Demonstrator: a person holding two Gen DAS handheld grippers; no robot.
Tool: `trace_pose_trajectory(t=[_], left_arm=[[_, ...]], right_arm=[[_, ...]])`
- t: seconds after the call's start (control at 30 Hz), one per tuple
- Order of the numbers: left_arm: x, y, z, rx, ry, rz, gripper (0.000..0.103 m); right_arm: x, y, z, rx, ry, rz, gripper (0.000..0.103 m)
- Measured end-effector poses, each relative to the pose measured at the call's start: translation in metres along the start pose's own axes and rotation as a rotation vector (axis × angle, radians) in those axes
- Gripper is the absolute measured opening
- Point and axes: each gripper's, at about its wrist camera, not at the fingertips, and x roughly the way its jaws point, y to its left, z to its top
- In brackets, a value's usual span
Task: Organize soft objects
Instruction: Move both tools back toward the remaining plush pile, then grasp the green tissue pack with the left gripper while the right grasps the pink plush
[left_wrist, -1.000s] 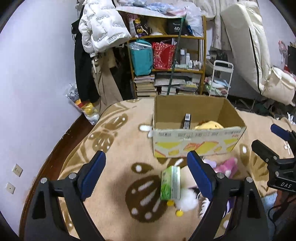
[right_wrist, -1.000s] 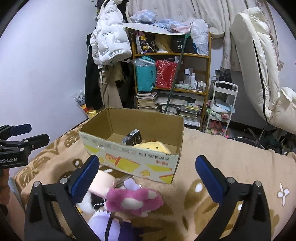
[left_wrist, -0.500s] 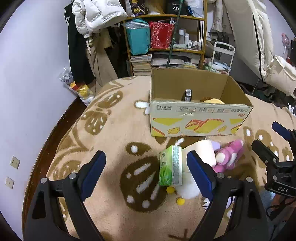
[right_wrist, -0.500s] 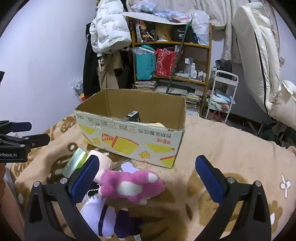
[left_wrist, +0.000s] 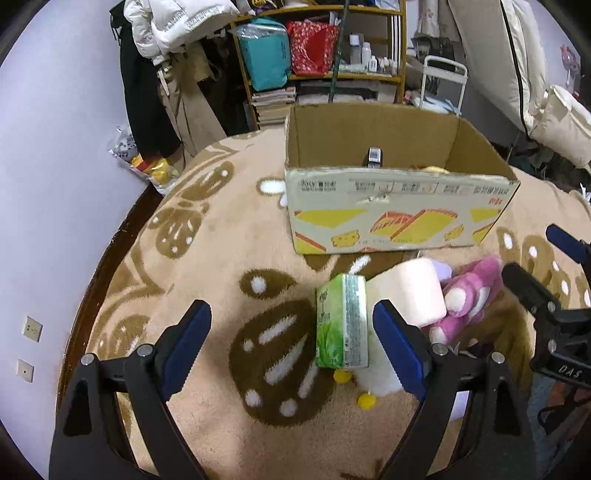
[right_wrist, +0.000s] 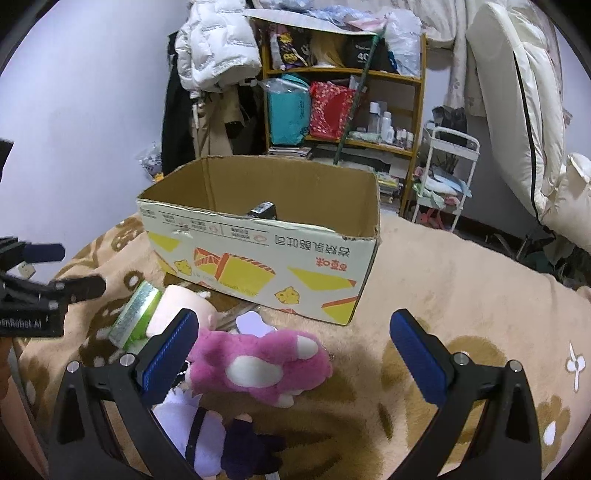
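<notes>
A brown blanket (left_wrist: 229, 236) with dark spots is spread out, and a box (left_wrist: 399, 214) is set on it with its top open. A small dark thing (left_wrist: 373, 158) and a bit of a yellow toy (left_wrist: 436, 169) can be seen inside the box. Just in front of the box, a pile of soft things is laid on the blanket. A green pack (left_wrist: 341, 321) (its long side points toward the box) is found at the left of the pile, touching a pale pink block (left_wrist: 413, 291). A pink plush (right_wrist: 262, 365) with white patches is laid beside the block, and a purple and white doll (right_wrist: 210, 443) is seen below the plush. Two small yellow balls (left_wrist: 354, 387) are seen near the pack. The left gripper (left_wrist: 291, 339) is held wide open above the blanket, with the pack near its right finger, and nothing is gripped. The right gripper (right_wrist: 291, 354) is also held wide open, with the pink plush between its fingers but not pinched. A shelf (right_wrist: 343, 110) full of bags is seen behind the box.
</notes>
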Motion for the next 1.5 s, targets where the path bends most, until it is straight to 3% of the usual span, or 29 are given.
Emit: trace_pose_trajectory(t=[0.5, 1.2, 1.3, 1.37, 1.47, 1.5], left_arm=[[0.036, -0.017, -0.001, 0.062, 0.106, -0.015, 0.088], [0.078, -0.018, -0.005, 0.074, 0.239, -0.006, 0.088], [0.082, -0.015, -0.007, 0.060, 0.254, -0.029, 0.088], [0.081, -0.014, -0.008, 0.058, 0.249, -0.044, 0.084], [0.083, -0.011, -0.010, 0.033, 0.268, -0.111, 0.061], [0.084, -0.011, -0.011, 0.023, 0.271, -0.126, 0.051]], right_arm=[[0.032, -0.013, -0.005, 0.054, 0.058, -0.035, 0.103], [0.073, -0.033, -0.026, 0.221, 0.178, 0.092, 0.103], [0.073, -0.029, -0.027, 0.225, 0.195, 0.129, 0.095], [0.073, -0.030, -0.029, 0.238, 0.202, 0.152, 0.090], [0.074, -0.029, -0.030, 0.261, 0.215, 0.213, 0.075], [0.074, -0.028, -0.030, 0.255, 0.215, 0.210, 0.075]])
